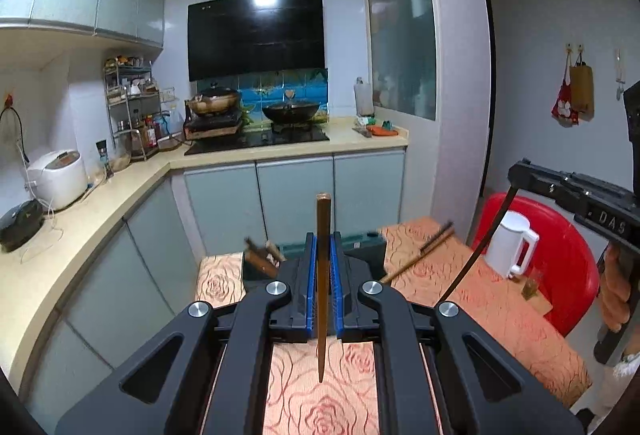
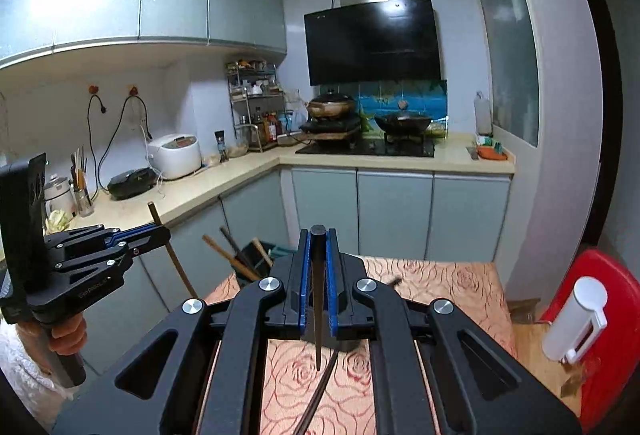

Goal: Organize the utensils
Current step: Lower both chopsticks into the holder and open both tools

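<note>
The left gripper (image 1: pixel 323 275) is squeezed tight on a brown chopstick (image 1: pixel 322 235), which stands almost straight up between the blue pads (image 1: pixel 311 283), with its thin tip hanging above the table (image 1: pixel 480 295). The right gripper (image 2: pixel 318 283) is squeezed tight on a dark chopstick (image 2: pixel 319 299) in the same way. Both sticks are held near the thick top end, up in the air. I think they are light, hard and smooth, so they could slide or tip if the squeeze gets loose. Holding closer to the middle would keep them steadier. Past the grippers a dark holder (image 1: pixel 260 269) sits at the far edge of the table with more sticks in it. More chopsticks (image 1: pixel 424 255) lie flat on the rose cloth.
</note>
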### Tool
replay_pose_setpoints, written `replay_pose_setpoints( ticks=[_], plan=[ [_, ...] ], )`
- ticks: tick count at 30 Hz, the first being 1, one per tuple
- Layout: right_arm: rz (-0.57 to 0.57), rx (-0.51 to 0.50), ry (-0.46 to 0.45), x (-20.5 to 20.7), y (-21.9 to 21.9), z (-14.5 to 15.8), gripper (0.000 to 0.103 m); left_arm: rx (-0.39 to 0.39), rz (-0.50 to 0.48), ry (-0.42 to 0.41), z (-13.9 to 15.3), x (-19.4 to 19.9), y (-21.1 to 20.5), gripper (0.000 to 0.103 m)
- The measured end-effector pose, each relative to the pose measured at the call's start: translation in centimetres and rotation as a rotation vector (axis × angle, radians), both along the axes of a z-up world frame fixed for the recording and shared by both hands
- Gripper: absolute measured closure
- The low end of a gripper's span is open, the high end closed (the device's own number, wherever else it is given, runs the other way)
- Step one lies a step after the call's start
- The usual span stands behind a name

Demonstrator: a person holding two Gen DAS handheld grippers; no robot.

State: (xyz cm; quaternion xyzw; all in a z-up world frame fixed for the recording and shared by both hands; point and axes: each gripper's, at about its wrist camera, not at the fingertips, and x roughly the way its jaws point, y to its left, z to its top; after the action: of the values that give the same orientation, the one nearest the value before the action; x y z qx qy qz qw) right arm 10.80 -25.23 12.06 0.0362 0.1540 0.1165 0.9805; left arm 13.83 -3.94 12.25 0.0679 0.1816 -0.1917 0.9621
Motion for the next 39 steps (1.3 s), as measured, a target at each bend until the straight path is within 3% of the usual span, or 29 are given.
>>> replay_pose_setpoints(
  ticks=[9, 15, 26, 39],
  plan=[
    [-0.028, 0.021, -0.028, 3.9, -0.4, 2.2, 0.095, -0.034, 0.015, -0.058, 4.1, 4.1, -2.1, 0.097],
    [-0.037, 0.038, -0.041, 6.9, -0.5, 2.9, 0.095, -0.055, 0.037, -0.082, 5.2, 7.0, -3.3, 0.097],
    [-0.052, 0.008, 0.016, 11.1, 0.5, 1.0, 0.095, -0.061, 0.054, -0.026, 1.8, 12.0, -4.6, 0.097],
    [-0.04, -0.034, 0.115, 14.1, 2.2, -3.1, 0.095, -0.046, 0.072, 0.077, -3.1, 14.7, -4.1, 0.096]
  ],
)
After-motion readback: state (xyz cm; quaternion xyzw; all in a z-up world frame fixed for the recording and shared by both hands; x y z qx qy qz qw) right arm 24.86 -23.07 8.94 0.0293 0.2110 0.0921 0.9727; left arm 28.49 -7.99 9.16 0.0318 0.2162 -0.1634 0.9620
